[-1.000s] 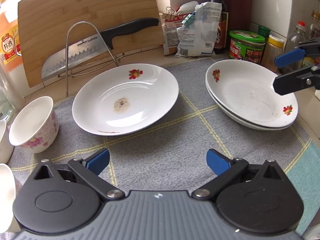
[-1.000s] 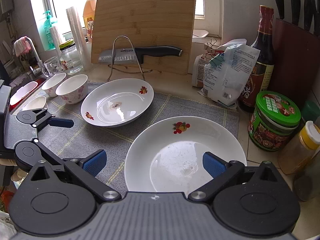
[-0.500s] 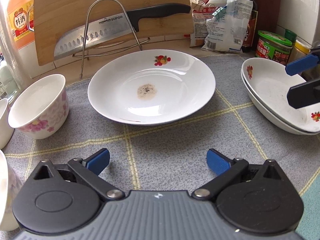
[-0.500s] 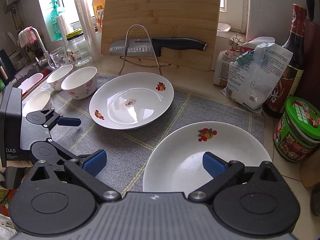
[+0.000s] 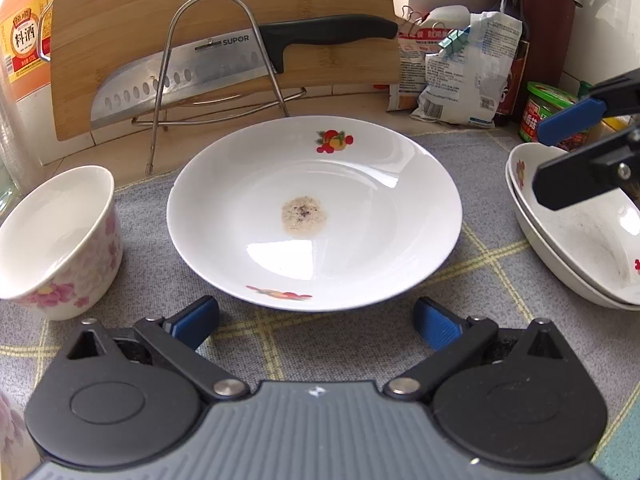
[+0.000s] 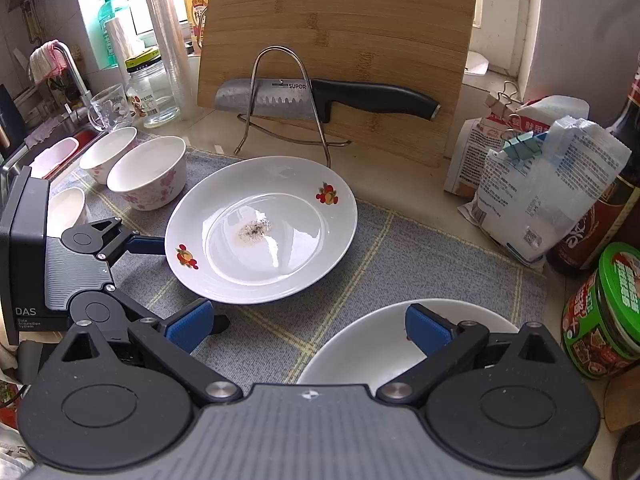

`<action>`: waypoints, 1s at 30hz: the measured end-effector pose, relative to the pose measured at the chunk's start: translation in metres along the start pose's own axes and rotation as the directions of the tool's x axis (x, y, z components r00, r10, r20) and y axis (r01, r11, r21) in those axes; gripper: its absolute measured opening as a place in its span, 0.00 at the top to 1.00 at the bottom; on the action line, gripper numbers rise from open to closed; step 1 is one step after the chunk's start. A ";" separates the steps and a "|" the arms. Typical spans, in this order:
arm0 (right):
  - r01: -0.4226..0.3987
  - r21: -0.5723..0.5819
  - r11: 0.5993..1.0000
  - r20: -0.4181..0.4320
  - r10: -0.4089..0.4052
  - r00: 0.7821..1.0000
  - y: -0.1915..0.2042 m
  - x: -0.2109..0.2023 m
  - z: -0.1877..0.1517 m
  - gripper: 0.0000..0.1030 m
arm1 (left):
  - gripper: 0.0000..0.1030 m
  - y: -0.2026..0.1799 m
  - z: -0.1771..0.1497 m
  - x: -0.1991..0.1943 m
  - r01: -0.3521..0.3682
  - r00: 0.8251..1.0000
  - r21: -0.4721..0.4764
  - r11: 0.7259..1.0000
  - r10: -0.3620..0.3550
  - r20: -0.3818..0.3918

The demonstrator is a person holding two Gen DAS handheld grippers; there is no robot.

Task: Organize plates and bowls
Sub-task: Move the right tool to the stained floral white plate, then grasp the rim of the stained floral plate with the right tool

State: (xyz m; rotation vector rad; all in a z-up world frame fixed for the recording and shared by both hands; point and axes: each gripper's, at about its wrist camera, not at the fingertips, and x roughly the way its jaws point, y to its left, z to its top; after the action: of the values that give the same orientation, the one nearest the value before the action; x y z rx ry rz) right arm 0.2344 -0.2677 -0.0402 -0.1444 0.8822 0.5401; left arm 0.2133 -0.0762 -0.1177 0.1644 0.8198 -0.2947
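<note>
A white plate [image 5: 316, 212] with fruit prints and a brown stain lies on the grey mat, straight ahead of my open left gripper [image 5: 316, 322], whose blue fingertips flank its near rim. The same plate [image 6: 262, 230] shows in the right wrist view with the left gripper [image 6: 176, 284] at its left edge. Two stacked white plates [image 5: 580, 244] sit at the right, under my open, empty right gripper [image 6: 308, 326]. The stacked plates [image 6: 384, 348] lie just below its right finger. Flowered bowls [image 6: 150, 174] stand at the left; one bowl [image 5: 60, 240] is near my left finger.
A bamboo cutting board [image 6: 340, 40] leans at the back behind a wire rack holding a large knife [image 5: 224, 68]. Clipped bags [image 6: 536, 184], a sauce bottle and a green-lidded jar [image 6: 604, 312] crowd the right side. A glass mug, jar and sink lie far left.
My left gripper has moved forward and left until its fingertips reach the stained plate's near rim. My right gripper has pulled back and turned left, so the stacked plates sit lower in its view.
</note>
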 end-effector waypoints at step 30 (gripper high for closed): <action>-0.229 0.035 0.973 -0.217 0.232 0.948 -0.017 0.135 0.077 0.00 | 0.00 0.001 -0.008 -0.008 -0.003 0.999 0.002 1.000 0.003 0.037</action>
State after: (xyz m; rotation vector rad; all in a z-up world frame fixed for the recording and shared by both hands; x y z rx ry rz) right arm 0.3660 -0.2039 -0.0962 -0.0936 1.1265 0.7482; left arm 0.2037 -0.0714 -0.1171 0.1615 0.7826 -0.2953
